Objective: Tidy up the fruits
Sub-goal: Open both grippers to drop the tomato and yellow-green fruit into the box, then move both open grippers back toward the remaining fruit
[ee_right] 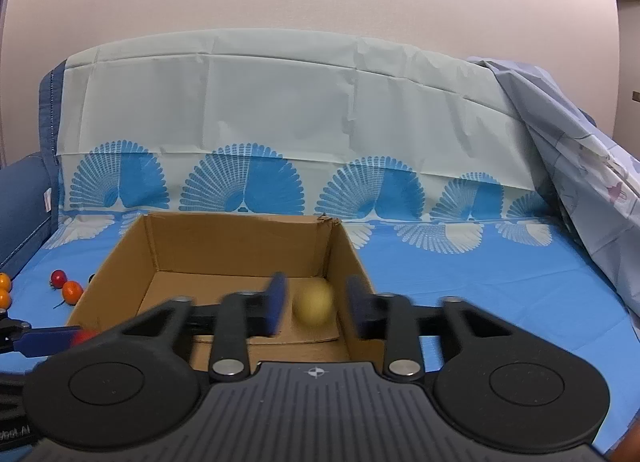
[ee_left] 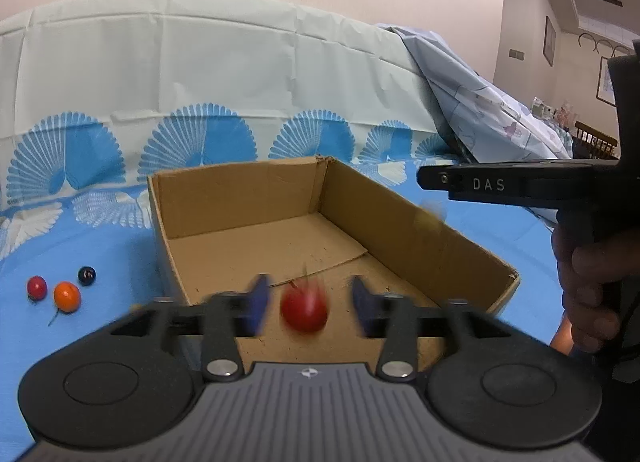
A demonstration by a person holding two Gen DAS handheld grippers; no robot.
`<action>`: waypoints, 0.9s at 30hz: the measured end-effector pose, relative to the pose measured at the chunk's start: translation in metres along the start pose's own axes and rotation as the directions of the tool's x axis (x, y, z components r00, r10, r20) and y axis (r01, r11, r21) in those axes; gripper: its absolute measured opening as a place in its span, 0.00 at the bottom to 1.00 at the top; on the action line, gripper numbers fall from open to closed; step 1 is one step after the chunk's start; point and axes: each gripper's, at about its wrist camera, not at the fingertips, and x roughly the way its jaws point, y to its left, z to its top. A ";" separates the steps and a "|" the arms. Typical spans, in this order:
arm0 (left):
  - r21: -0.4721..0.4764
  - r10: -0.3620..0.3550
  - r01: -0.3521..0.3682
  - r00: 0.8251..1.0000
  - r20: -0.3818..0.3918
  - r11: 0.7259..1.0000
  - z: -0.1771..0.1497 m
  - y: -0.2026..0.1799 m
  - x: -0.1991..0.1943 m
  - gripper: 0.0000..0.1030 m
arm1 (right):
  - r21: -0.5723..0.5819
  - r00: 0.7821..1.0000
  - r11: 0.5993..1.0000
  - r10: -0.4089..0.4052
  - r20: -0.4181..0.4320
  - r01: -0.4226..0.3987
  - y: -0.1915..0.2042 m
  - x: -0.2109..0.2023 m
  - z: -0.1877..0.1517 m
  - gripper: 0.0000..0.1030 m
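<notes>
Lying between parted left tool (ee_left: 306, 302) fingers: red fruit (ee_left: 304, 308)

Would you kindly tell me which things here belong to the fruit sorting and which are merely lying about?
Belongs to the job:
- cardboard box
- red fruit between the open left claw tips
- yellow fruit between the open right claw tips
- loose fruits on the cloth left of the box

Just lying about:
- fan-patterned blue cloth
- pale sheet at right

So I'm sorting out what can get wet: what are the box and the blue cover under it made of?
Box: plain brown cardboard, matte, with a torn corner and creased flaps. Cover: looks like thin plastic or coated sheeting, slightly sheeny, with sharp fold creases; it could be fabric.
</notes>
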 end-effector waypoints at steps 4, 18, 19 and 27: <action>0.011 0.020 -0.020 1.000 0.016 1.000 -0.001 -0.001 -0.001 0.58 | -0.006 1.000 1.000 -0.004 0.001 0.004 0.001 0.000 -0.001 0.56; 0.031 0.099 -0.104 0.988 0.118 0.994 -0.003 -0.001 -0.007 0.74 | -0.040 0.999 0.999 -0.033 0.014 0.033 0.010 0.000 -0.002 0.56; 0.039 0.104 -0.109 0.987 0.124 0.993 -0.003 -0.002 -0.008 0.74 | -0.037 0.999 0.999 -0.033 0.016 0.033 0.010 0.000 -0.003 0.56; 0.004 0.189 -0.191 0.971 0.149 0.982 0.001 0.012 -0.012 0.77 | -0.004 1.000 1.000 -0.020 0.024 0.020 0.010 -0.002 -0.001 0.56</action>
